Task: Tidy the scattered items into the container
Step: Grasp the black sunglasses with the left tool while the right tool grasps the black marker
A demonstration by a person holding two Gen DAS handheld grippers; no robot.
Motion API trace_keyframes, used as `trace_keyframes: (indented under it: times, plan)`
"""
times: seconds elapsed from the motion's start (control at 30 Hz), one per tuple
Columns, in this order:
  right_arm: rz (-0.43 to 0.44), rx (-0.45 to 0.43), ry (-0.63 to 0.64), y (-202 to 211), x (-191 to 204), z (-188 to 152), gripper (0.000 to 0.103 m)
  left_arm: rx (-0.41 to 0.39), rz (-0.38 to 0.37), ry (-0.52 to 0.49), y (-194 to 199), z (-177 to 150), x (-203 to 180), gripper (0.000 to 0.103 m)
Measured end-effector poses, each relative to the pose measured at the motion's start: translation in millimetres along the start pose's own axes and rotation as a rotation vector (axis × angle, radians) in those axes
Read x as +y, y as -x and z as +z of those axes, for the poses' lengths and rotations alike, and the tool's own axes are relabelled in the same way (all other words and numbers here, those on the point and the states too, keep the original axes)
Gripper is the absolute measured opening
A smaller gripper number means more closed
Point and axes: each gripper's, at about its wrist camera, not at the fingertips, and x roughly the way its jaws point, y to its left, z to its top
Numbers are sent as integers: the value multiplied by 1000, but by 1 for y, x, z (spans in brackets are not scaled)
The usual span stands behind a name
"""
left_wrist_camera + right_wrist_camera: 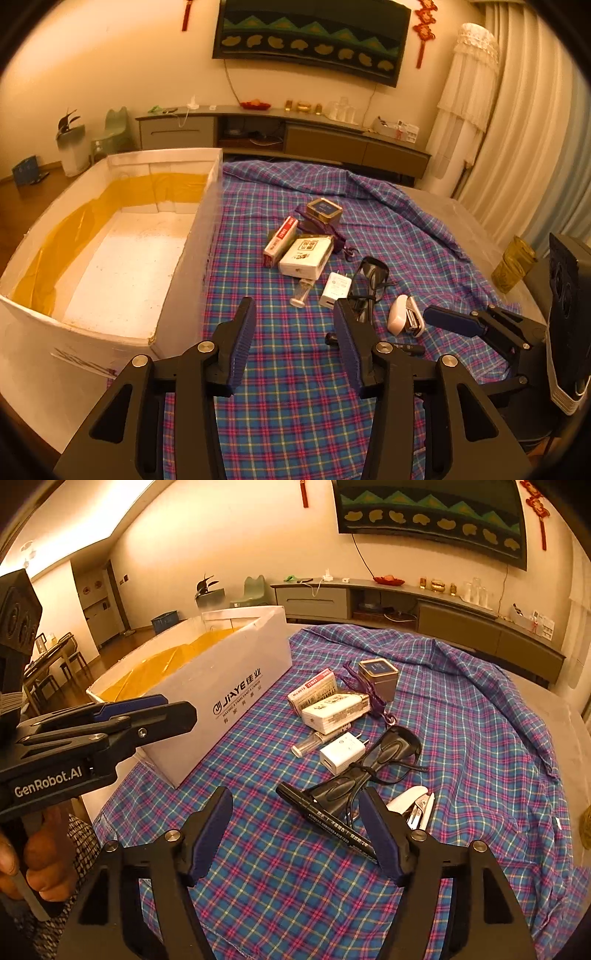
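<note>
The white cardboard container, lined with yellow tape, stands at the left on the plaid cloth. Beside it lie a square tin, a red-and-white packet, a white box, a glass vial, a white charger, black sunglasses, a white stapler and a black marker. My left gripper hovers open just short of the vial, empty. My right gripper stands wide open over the marker, which lies slanted between its fingers, untouched.
A yellowish glass jar stands at the cloth's right edge. A low TV cabinet runs along the far wall, with curtains at the right. A person's hand grips the left handle. Bare plaid lies in front of both grippers.
</note>
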Motion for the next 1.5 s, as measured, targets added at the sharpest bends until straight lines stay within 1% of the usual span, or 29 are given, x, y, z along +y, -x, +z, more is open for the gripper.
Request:
trace_keyframes:
  times: [0.07, 0.1, 0.13, 0.17, 0.2, 0.27, 0.33, 0.47, 0.6, 0.73, 0.8, 0.83, 0.87, 0.9, 0.93, 0.97, 1.0, 1.03, 1.07, 1.2, 1.3, 1.4, 1.5]
  plan:
    - [-2, 6, 0, -2, -1, -1, 75, -7, -16, -11, -4, -3, -2, 47]
    - [-3, 11, 0, -4, -2, -2, 75, -13, -12, -23, -8, -5, -3, 47]
    - [-4, 17, -1, -5, -2, -4, 75, 0, -2, -28, -13, -7, -3, 48]
    - [-4, 24, -3, -7, -4, -5, 75, 24, -10, -24, -19, -7, -3, 48]
    - [-4, 35, -8, -10, -6, -6, 75, 31, -33, -17, -22, -8, -2, 48]
    - [-3, 51, -17, -14, -12, -9, 75, 34, -33, -20, -27, -8, -2, 48]
    - [-5, 67, -35, -17, -20, -11, 76, 49, -55, -2, -32, -7, 0, 48]
    - [20, 105, -70, -22, -37, -18, 77, 61, -100, 33, -35, -3, 3, 48]
    - [36, 127, -53, -28, -40, -24, 77, 84, -125, 59, -43, -1, 6, 48]
    - [20, 141, 18, -40, -32, -24, 75, 112, -145, 69, -54, -2, 4, 48]
    - [8, 155, 41, -50, -31, -23, 67, 115, -155, 60, -57, -1, -1, 48]
    - [2, 166, 52, -57, -30, -23, 65, 116, -161, 54, -57, -1, -3, 48]
    - [1, 177, 58, -63, -31, -22, 59, 115, -163, 46, -58, 0, -5, 48]
    - [6, 197, 59, -69, -33, -22, 47, 115, -167, 38, -60, 0, -8, 48]
    - [18, 217, 53, -72, -35, -23, 42, 116, -171, 32, -60, 0, -9, 48]
    - [27, 235, 39, -76, -39, -24, 31, 120, -176, 23, -63, 1, -11, 48]
    - [19, 240, 21, -75, -44, -24, 24, 128, -185, 16, -66, 1, -13, 48]
    - [25, 251, 4, -74, -48, -24, 22, 138, -201, 4, -70, 1, -15, 48]
    - [41, 264, -33, -71, -57, -24, 15, 146, -208, -3, -73, 1, -18, 48]
    - [75, 274, -145, -57, -85, -31, 15, 168, -236, -54, -86, 9, -34, 51]
    - [119, 271, -224, -46, -103, -39, 14, 173, -253, -135, -97, 19, -54, 52]
    - [140, 245, -309, -35, -116, -45, 14, 189, -245, -221, -110, 22, -72, 52]
    - [142, 205, -415, -22, -137, -49, 14, 238, -244, -301, -130, 18, -88, 52]
